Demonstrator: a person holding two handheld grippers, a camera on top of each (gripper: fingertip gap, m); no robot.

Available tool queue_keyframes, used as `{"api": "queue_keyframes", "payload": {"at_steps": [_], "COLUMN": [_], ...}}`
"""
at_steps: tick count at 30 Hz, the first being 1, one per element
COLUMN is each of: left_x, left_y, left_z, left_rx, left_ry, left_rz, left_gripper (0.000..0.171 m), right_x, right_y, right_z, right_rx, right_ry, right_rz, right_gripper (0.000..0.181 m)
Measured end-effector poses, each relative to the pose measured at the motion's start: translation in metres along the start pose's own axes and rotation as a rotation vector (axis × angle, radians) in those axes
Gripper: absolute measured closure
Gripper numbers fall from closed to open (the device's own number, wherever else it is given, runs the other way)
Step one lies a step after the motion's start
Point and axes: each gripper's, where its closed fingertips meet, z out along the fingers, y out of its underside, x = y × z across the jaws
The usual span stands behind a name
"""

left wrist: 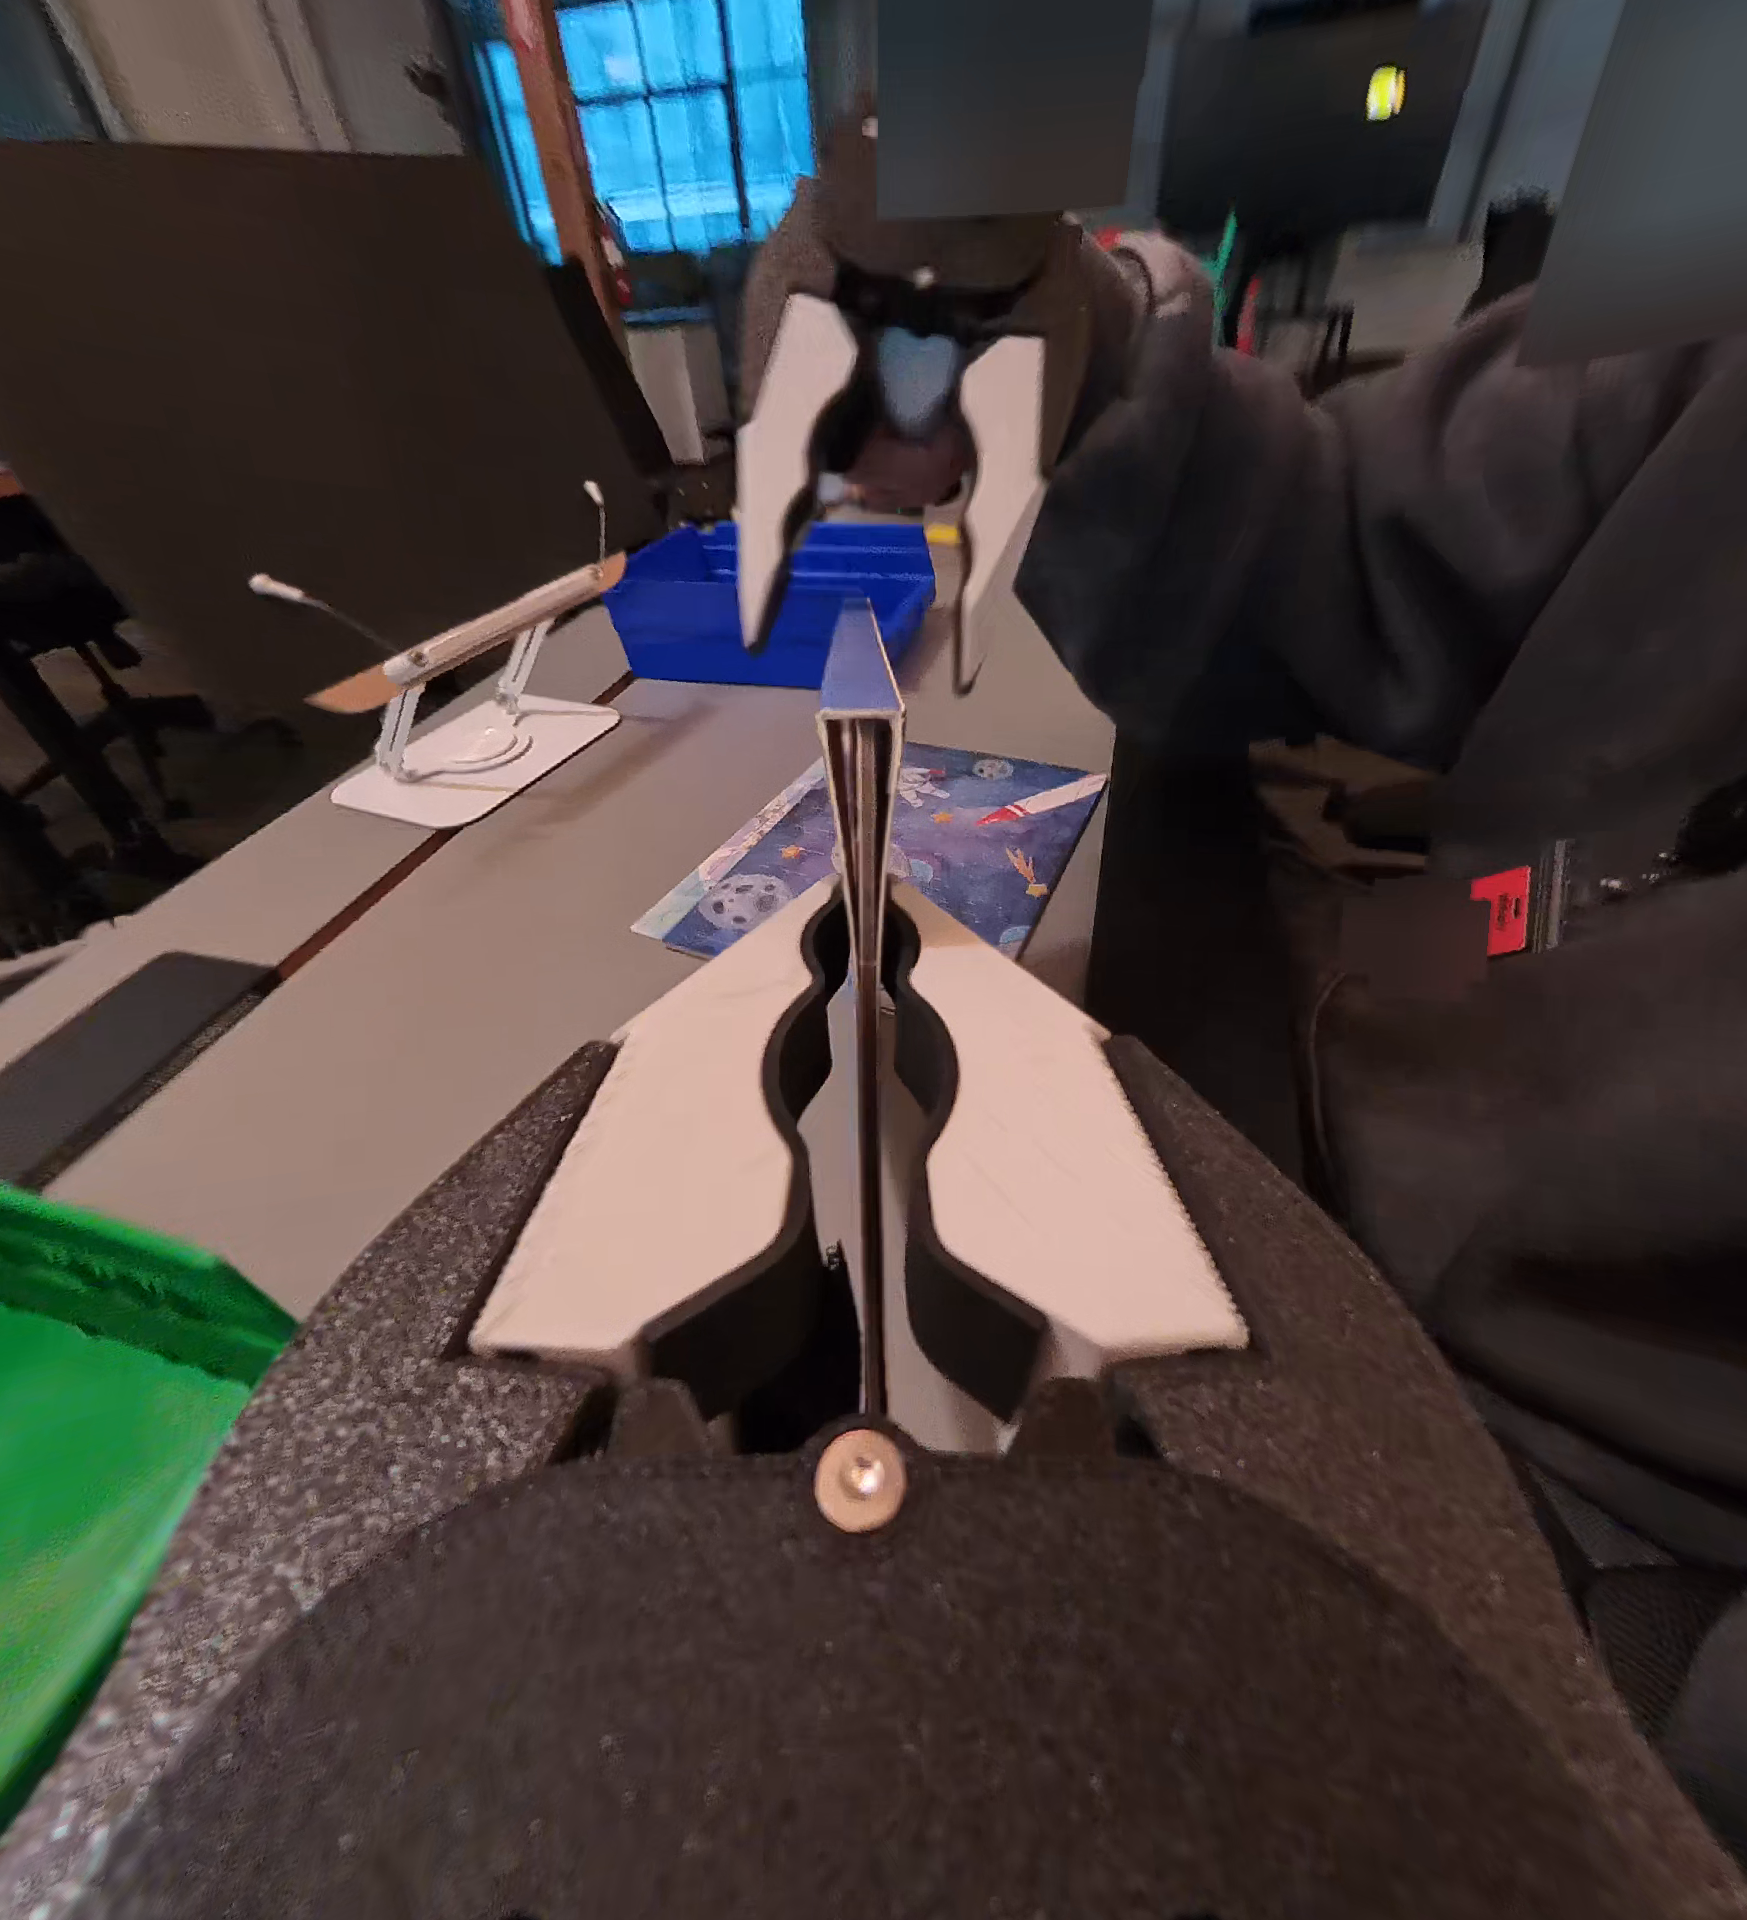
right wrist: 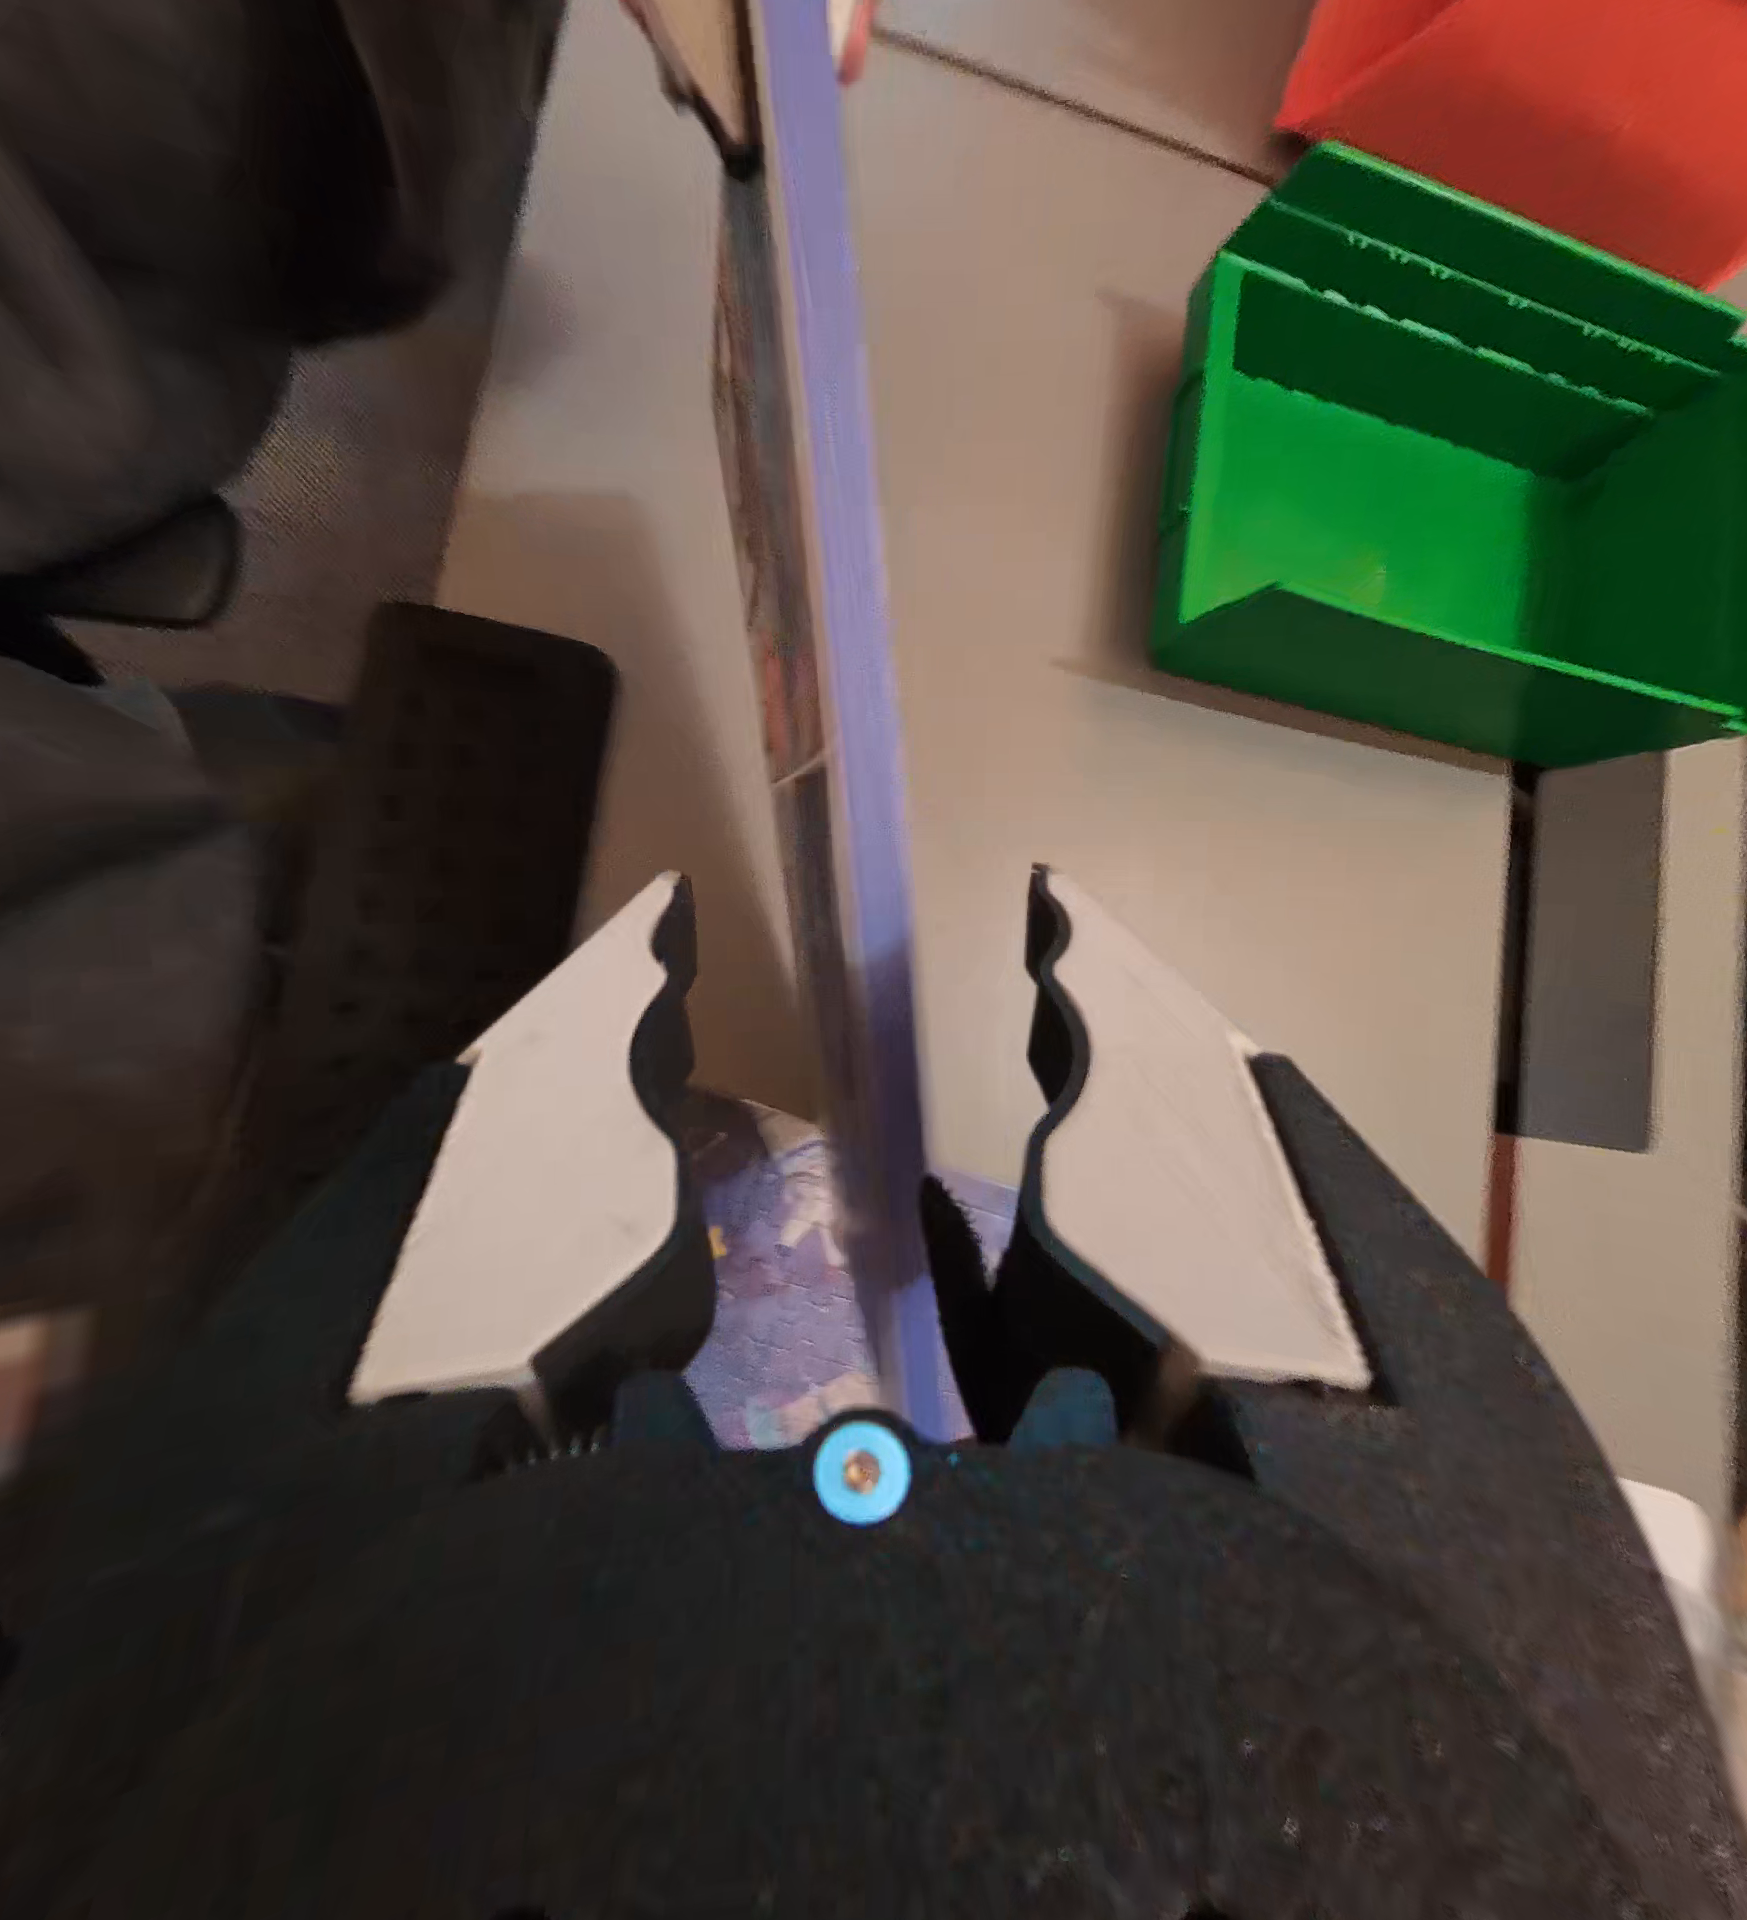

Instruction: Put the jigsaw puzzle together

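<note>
My left gripper (left wrist: 864,914) is shut on a thin flat blue puzzle box (left wrist: 861,665) and holds it on edge above the grey table (left wrist: 495,977). A space-themed puzzle picture (left wrist: 962,831) lies flat on the table under it. My right gripper (left wrist: 864,655) shows farther off in the left wrist view, open, with a finger on each side of the box's far end. In the right wrist view the right gripper (right wrist: 861,888) is open. The blurred box (right wrist: 817,468) runs between its fingers without touching them. The picture (right wrist: 775,1299) shows below.
A blue bin (left wrist: 682,623) stands at the back of the table. A green bin (right wrist: 1471,499) and a red bin (right wrist: 1575,125) stand to one side. A white phone stand (left wrist: 474,727) and a black pad (left wrist: 90,1060) are on the left. A person's dark sleeve (left wrist: 1368,571) is close by. Tip to tip, the grippers are about 15 centimetres apart.
</note>
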Motion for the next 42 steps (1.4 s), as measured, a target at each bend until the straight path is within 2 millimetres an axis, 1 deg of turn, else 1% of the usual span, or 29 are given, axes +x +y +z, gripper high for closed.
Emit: {"api": "queue_keyframes", "payload": {"at_steps": [1, 3, 4, 5, 6, 7, 8, 10, 12, 13, 14, 15, 17, 18, 20, 23, 24, 25, 26, 27, 29, 33, 34, 35, 36, 37, 39, 40, 42], "left_x": [0.001, 0.003, 0.001, -0.003, -0.007, -0.010, -0.013, -0.027, -0.047, -0.056, -0.063, -0.067, -0.063, -0.057, -0.045, -0.039, -0.039, -0.038, -0.034, -0.030, -0.026, -0.023, -0.022, -0.022, -0.023, -0.025, -0.030, -0.033, -0.040], "left_y": [-0.012, -0.033, -0.041, -0.048, -0.055, -0.064, -0.073, -0.087, -0.092, -0.087, -0.077, -0.062, -0.030, -0.019, -0.005, 0.005, 0.004, -0.002, -0.010, -0.018, -0.025, -0.043, -0.048, -0.053, -0.058, -0.065, -0.082, -0.090, -0.099], "left_z": [0.010, 0.031, 0.042, 0.051, 0.059, 0.066, 0.069, 0.065, 0.055, 0.053, 0.058, 0.071, 0.112, 0.136, 0.184, 0.242, 0.255, 0.264, 0.271, 0.276, 0.286, 0.294, 0.294, 0.293, 0.292, 0.290, 0.283, 0.279, 0.275], "left_rx": [-0.037, -0.110, -0.149, -0.186, -0.209, -0.206, -0.186, -0.106, 0.040, 0.114, 0.167, 0.197, 0.184, 0.170, 0.115, 0.031, 0.021, 0.028, 0.041, 0.044, 0.011, -0.008, -0.001, 0.009, 0.025, 0.049, 0.124, 0.161, 0.200], "left_ry": [0.014, 0.036, 0.032, 0.017, 0.000, -0.020, -0.047, -0.130, -0.217, -0.238, -0.236, -0.215, -0.136, -0.091, -0.013, 0.073, 0.098, 0.129, 0.175, 0.213, 0.238, 0.311, 0.325, 0.328, 0.324, 0.320, 0.321, 0.317, 0.291], "left_rz": [0.030, 0.095, 0.122, 0.136, 0.136, 0.134, 0.137, 0.120, 0.052, -0.005, -0.077, -0.149, -0.247, -0.277, -0.309, -0.327, -0.333, -0.332, -0.325, -0.314, -0.269, -0.280, -0.283, -0.274, -0.265, -0.265, -0.281, -0.284, -0.284], "left_gripper": [0.169, 0.168, 0.168, 0.167, 0.164, 0.157, 0.141, 0.121, 0.118, 0.118, 0.118, 0.118, 0.113, 0.112, 0.105, 0.106, 0.111, 0.122, 0.132, 0.135, 0.152, 0.166, 0.167, 0.167, 0.167, 0.167, 0.167, 0.167, 0.167], "right_x": [0.004, 0.006, 0.003, 0.006, 0.010, 0.009, 0.013, 0.027, 0.039, 0.044, 0.049, 0.052, 0.055, 0.053, 0.046, 0.038, 0.035, 0.034, 0.033, 0.031, 0.029, 0.031, 0.028, 0.024, 0.017, 0.007, -0.021, -0.036, -0.057], "right_y": [-0.006, -0.010, -0.007, -0.002, 0.004, 0.012, 0.023, 0.052, 0.084, 0.099, 0.112, 0.125, 0.149, 0.159, 0.179, 0.200, 0.203, 0.206, 0.208, 0.208, 0.205, 0.203, 0.203, 0.205, 0.210, 0.218, 0.239, 0.250, 0.261], "right_z": [0.004, 0.006, 0.003, -0.003, -0.010, -0.018, -0.027, -0.051, -0.078, -0.092, -0.107, -0.123, -0.152, -0.163, -0.173, -0.170, -0.169, -0.169, -0.169, -0.171, -0.179, -0.196, -0.198, -0.195, -0.188, -0.175, -0.136, -0.114, -0.083], "right_rx": [-0.018, -0.033, -0.042, -0.040, -0.025, -0.003, 0.022, 0.113, 0.287, 0.399, 0.525, 0.655, 0.891, 0.990, 1.093, 1.094, 1.089, 1.075, 1.063, 1.065, 1.080, 1.079, 1.079, 1.063, 1.029, 0.978, 0.839, 0.763, 0.678], "right_ry": [0.004, -0.032, -0.058, -0.043, -0.023, -0.038, -0.025, 0.027, 0.035, 0.037, 0.030, 0.020, 0.017, 0.008, -0.002, 0.016, 0.016, 0.034, 0.051, 0.055, 0.048, 0.054, 0.051, 0.035, 0.003, -0.037, -0.120, -0.167, -0.216], "right_rz": [-0.010, -0.004, -0.004, -0.001, 0.015, 0.044, 0.070, 0.166, 0.305, 0.372, 0.445, 0.512, 0.603, 0.635, 0.661, 0.674, 0.667, 0.664, 0.648, 0.632, 0.612, 0.596, 0.590, 0.592, 0.606, 0.623, 0.646, 0.662, 0.668], "right_gripper": [0.120, 0.139, 0.161, 0.171, 0.171, 0.174, 0.175, 0.176, 0.176, 0.177, 0.177, 0.177, 0.176, 0.176, 0.176, 0.175, 0.175, 0.174, 0.175, 0.175, 0.175, 0.171, 0.168, 0.151, 0.132, 0.123, 0.117, 0.116, 0.142]}}
